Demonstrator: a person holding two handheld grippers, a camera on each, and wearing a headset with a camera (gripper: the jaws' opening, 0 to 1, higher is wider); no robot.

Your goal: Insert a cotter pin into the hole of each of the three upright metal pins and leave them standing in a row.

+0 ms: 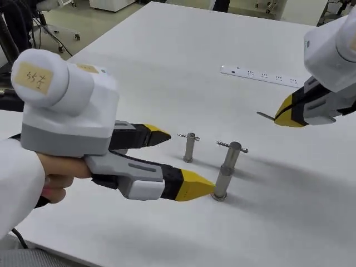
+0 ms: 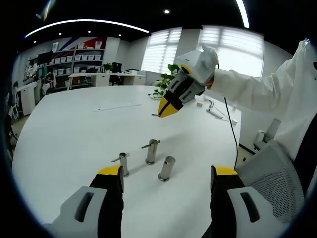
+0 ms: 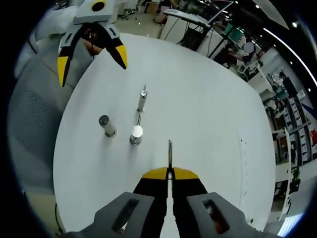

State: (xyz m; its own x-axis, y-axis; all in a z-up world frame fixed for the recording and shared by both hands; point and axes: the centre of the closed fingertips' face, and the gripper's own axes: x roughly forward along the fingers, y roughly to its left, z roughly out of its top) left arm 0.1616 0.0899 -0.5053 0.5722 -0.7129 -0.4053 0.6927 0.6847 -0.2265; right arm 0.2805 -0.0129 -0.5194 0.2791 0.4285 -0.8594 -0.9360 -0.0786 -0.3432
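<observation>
The bare grey metal pin (image 2: 167,167) stands upright on the white table (image 2: 74,129), at one end of the row; its two neighbour pins (image 2: 151,151) each carry a cotter already. So the last insertion is in hand, I judge: the right gripper (image 3: 170,174), above and apart, pinches a thin wire cotter pin (image 3: 170,151). The left gripper (image 1: 185,161) hovers beside the bare pin with jaws spread. Next, the cotter tip must meet the small cross hole.
</observation>
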